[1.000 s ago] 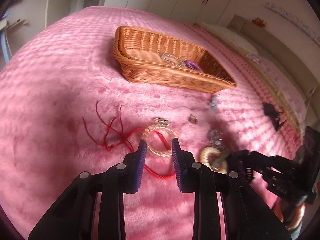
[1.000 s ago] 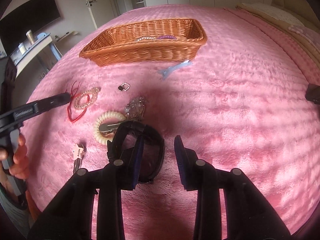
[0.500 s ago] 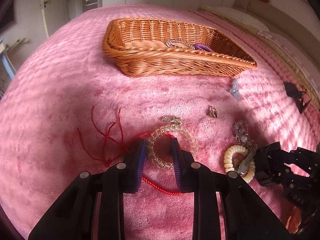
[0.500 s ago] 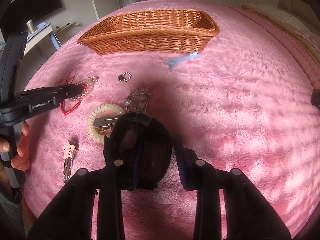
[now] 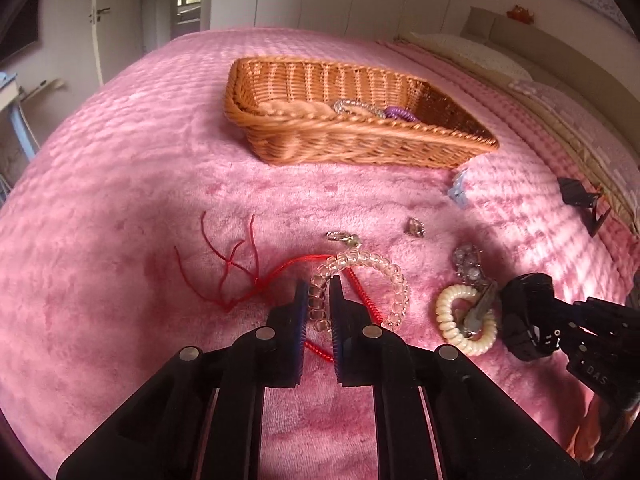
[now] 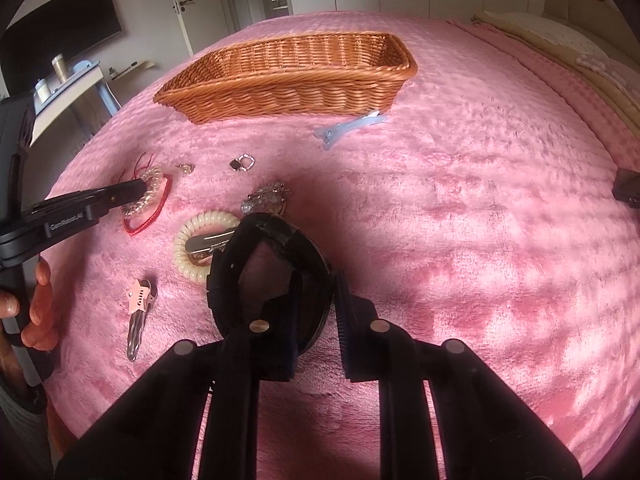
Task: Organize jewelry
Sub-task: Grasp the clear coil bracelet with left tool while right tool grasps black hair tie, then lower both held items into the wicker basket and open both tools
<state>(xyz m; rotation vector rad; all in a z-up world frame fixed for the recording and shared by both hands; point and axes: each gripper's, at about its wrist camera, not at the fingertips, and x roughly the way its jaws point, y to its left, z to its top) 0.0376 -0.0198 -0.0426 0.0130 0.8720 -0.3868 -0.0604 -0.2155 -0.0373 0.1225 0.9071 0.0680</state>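
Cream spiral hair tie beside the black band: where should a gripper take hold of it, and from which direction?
Probably the near-left arc of the cream spiral hair tie, approached from above with one finger inside the ring and one outside. It lies flat on the pink blanket, so only the coil's thickness offers a pinch. A metal clip lies across its far-right part, next to the black band, crowding that side.

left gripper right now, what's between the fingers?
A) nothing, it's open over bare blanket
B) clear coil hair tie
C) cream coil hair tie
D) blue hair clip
B: the left gripper is shut on the clear coil hair tie, which lies over the red cord; the cream coil hair tie and blue hair clip lie apart on the blanket.
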